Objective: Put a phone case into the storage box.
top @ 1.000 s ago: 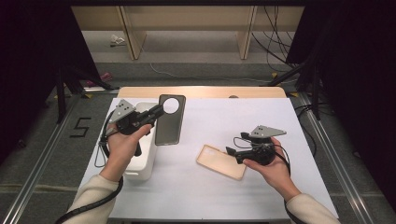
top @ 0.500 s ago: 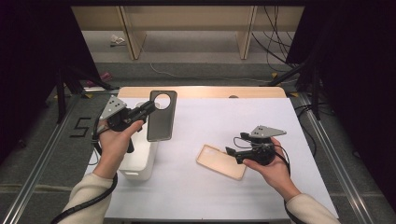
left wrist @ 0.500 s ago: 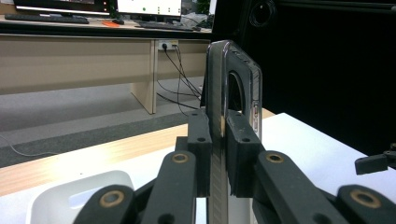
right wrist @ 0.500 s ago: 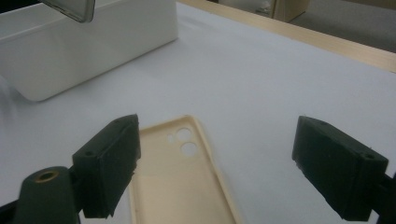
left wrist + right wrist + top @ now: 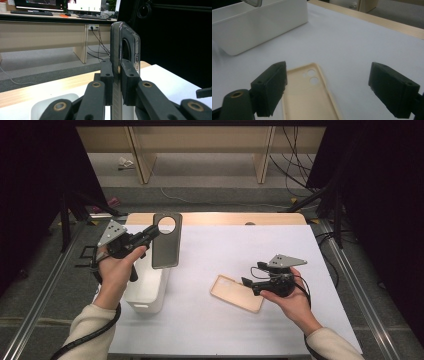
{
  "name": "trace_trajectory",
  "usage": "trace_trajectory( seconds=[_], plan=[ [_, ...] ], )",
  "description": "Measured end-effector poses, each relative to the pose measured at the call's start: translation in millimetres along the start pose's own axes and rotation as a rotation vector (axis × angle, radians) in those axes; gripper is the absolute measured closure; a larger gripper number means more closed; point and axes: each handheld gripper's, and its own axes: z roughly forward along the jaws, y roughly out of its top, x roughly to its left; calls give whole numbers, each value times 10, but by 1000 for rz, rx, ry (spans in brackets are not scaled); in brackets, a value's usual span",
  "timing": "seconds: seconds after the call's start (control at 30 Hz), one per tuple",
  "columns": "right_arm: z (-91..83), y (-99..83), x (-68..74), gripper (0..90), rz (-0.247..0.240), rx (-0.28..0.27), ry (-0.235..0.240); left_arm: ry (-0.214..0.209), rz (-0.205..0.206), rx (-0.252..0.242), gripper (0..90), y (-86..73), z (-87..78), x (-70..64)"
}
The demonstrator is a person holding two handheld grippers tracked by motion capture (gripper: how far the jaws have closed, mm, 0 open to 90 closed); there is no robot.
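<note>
My left gripper (image 5: 151, 233) is shut on a dark phone case (image 5: 166, 245) with a round camera hole, held in the air over the far end of a white bin (image 5: 146, 291). In the left gripper view the dark phone case (image 5: 124, 47) stands upright and edge-on, clamped between the jaws of my left gripper (image 5: 117, 75). A beige phone case (image 5: 237, 293) lies hollow side up on the white table cover. My right gripper (image 5: 247, 283) sits at its right end, open. In the right gripper view the beige phone case (image 5: 308, 97) lies between the spread jaws of my right gripper (image 5: 332, 85).
The white bin (image 5: 259, 25) stands at the table's left, with a corner of the dark case (image 5: 253, 2) above it. A wooden table edge (image 5: 225, 218) runs along the far side. Open white table cover (image 5: 240, 250) lies between the two hands.
My left hand has carried the dark case a little to the left and over the bin. The right gripper and the beige case have stayed put.
</note>
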Motion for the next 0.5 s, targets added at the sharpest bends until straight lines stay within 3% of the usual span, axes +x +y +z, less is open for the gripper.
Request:
trace_trajectory(
  seconds=[0.5],
  plan=[
    [0, -1, 0, 161, 2, 0, 1, 7, 44, 9, 813, -12, -3, 95]
  ],
)
